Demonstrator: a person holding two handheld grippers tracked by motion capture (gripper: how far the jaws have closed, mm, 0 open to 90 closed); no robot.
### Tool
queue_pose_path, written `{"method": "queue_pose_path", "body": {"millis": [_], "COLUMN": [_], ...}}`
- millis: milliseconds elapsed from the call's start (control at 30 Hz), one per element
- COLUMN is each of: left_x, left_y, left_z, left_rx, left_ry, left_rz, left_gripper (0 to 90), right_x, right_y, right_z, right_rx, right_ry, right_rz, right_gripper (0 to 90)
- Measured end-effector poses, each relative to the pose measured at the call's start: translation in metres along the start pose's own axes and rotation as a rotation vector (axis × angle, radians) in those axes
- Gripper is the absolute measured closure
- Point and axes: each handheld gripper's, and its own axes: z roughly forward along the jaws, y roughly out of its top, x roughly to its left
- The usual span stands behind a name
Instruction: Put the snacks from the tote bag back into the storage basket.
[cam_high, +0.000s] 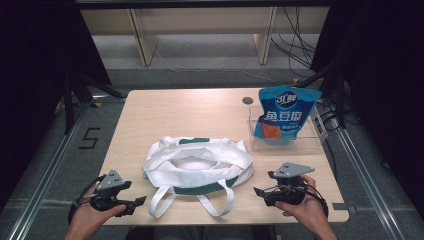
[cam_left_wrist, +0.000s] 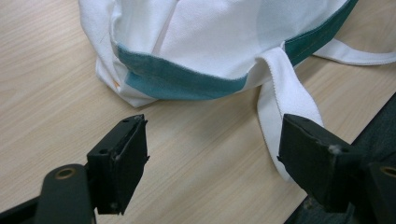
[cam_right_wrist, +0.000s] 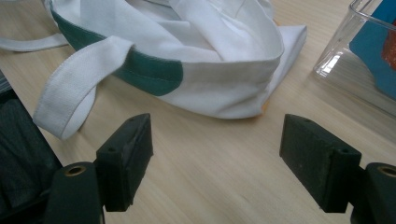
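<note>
The white tote bag (cam_high: 197, 164) is lying open near the counter's (cam_high: 190, 107) front edge, between both claws. The left claw (cam_high: 134, 204) is hovering at the front left corner, the right claw (cam_high: 261, 192) toward the front right; both are gaping wide, gripping and touching nothing.

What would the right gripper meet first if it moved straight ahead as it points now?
Probably the near side of the white tote bag; bare table lies before the open right gripper.
</note>
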Motion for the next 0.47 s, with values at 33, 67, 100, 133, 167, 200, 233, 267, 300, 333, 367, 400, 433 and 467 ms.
{"method": "queue_pose_path", "body": {"millis": [33,67,100,133,167,200,233,267,300,333,367,400,433,467], "left_x": [0.0000,-0.0001,-0.0001,-0.0001,-0.0001,0.0000,-0.0002,-0.0001,-0.0001,0.0002,0.0006,0.0001,0.0000,0.0000], "left_y": [0.0000,0.0001,0.0000,-0.0001,-0.0001,-0.0001,-0.0001,0.0000,0.0001,0.0005,0.0007,0.0005,0.0001,0.0000], "left_z": [0.0001,0.0000,-0.0001,0.0000,-0.0001,0.0000,0.0000,-0.0001,-0.0001,-0.0007,-0.0005,-0.0008,-0.0002,-0.0001], "left_rx": [-0.001,0.001,0.001,-0.001,-0.002,-0.002,-0.003,0.000,0.002,0.013,0.017,0.013,0.003,0.001], "left_ry": [0.000,0.000,-0.001,0.000,-0.003,-0.001,-0.003,-0.002,0.000,-0.006,-0.007,-0.002,-0.001,-0.001], "left_rz": [0.000,0.000,0.000,0.000,0.000,0.000,-0.003,0.000,0.000,0.002,0.003,0.002,0.001,0.000], "left_gripper": [23.0,23.0,23.0,23.0,23.0,23.0,23.0,23.0,23.0,23.0,22.9,23.0,23.0,23.0], "right_x": [-0.0001,0.0006,0.0004,0.0001,-0.0002,-0.0009,-0.0018,-0.0023,-0.0018,-0.0026,-0.0016,-0.0009,-0.0009,-0.0014], "right_y": [-0.0003,-0.0007,-0.0010,-0.0012,-0.0016,-0.0018,-0.0021,-0.0021,-0.0023,-0.0021,-0.0022,-0.0020,-0.0020,-0.0022], "right_z": [0.0001,-0.0010,-0.0011,-0.0012,-0.0012,-0.0013,-0.0005,-0.0008,-0.0007,-0.0005,-0.0009,-0.0017,-0.0016,-0.0010], "right_rx": [0.003,0.007,0.008,0.009,0.010,0.013,0.007,0.010,0.005,0.004,0.004,0.010,0.011,0.008], "right_ry": [0.001,-0.008,-0.010,-0.013,-0.016,-0.014,-0.013,-0.011,-0.015,-0.009,-0.013,-0.013,-0.013,-0.013], "right_rz": [0.000,0.015,0.018,0.019,0.020,0.019,0.010,0.007,0.013,0.001,0.013,0.021,0.020,0.015], "right_gripper": [26.1,26.1,26.0,26.0,26.0,26.0,25.9,25.9,25.9,25.9,25.9,26.0,25.9,25.9]}}
